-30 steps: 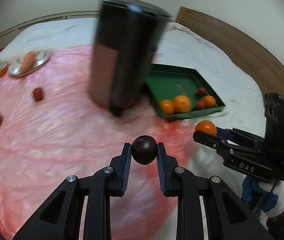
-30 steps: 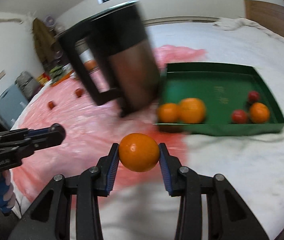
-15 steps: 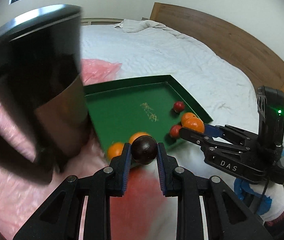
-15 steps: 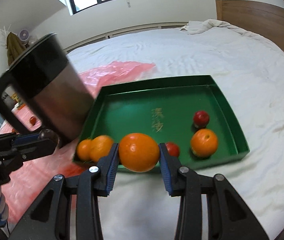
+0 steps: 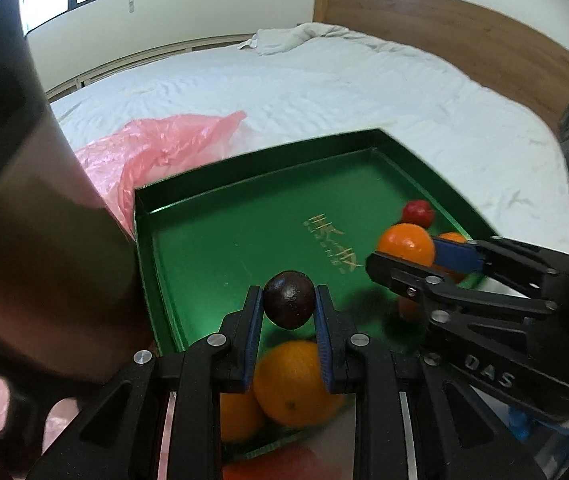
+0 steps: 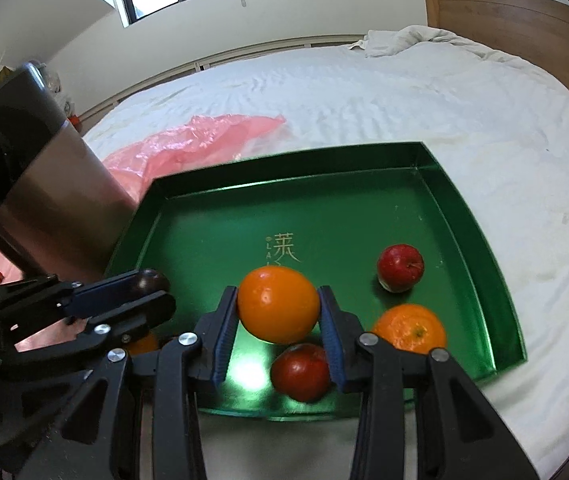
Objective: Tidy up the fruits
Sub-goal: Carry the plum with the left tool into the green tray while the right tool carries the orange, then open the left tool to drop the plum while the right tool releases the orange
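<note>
Two grippers over glossy green tray (image 6: 480,216) | left gripper (image 5: 289,307) clamps dark, perhaps wrinkled fruit (image 5: 289,299) | right gripper (image 6: 278,312) clamps smooth orange (image 6: 278,305)

A: Green tray (image 6: 480,240), gold lettering (image 6: 282,250) on floor. Orange fruit (image 6: 278,304) between blue pads (image 6: 330,332); two red apples (image 6: 400,268).

B: Dark brown fruit (image 5: 289,300). Pink plastic bag (image 5: 156,148), white sheet (image 5: 324,92), black-and-steel mug (image 6: 40,184).

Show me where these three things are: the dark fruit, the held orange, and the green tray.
dark fruit (image 5: 289,300), left wrist view, middle of its front skin.
held orange (image 6: 278,304), right wrist view, middle of its peel.
green tray (image 6: 466,208), right wrist view, its right wall.
</note>
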{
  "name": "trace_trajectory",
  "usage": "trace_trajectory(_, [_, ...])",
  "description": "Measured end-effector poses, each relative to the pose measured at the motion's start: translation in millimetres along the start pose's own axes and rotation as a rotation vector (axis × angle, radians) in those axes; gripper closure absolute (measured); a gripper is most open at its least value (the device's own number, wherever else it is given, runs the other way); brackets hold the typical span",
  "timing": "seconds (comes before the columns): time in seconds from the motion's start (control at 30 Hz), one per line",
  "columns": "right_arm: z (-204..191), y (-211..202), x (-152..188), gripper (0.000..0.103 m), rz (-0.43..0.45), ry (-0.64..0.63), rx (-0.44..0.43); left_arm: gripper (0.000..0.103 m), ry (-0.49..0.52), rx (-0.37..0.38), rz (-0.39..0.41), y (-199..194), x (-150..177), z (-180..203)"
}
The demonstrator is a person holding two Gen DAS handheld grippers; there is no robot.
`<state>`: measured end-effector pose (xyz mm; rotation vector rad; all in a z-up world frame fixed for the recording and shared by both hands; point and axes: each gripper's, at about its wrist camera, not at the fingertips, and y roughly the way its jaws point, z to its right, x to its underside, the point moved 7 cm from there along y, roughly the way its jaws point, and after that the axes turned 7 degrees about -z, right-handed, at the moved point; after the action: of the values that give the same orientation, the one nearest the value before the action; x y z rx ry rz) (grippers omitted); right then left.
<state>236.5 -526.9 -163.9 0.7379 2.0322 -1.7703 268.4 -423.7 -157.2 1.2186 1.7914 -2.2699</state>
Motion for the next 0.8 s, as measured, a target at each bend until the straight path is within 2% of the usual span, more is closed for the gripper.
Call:
trace_trajectory(0.3, [14, 19, -9, 0.067, 0.002, -0.018, 0.041, 0.082, -0.049, -0.109, -0.051, 44, -22, -27])
trace_trajectory(0.47, [16, 24, -16, 0.066, 0.004, -0.039, 0.056, 0.081, -0.024, -0.149, -0.068, 53, -27, -26])
trace_trajectory(0.8, [17, 25, -17, 0.066, -0.003, -0.039, 0.048, 0.077, -0.160, -0.045, -0.130, 61, -34, -34])
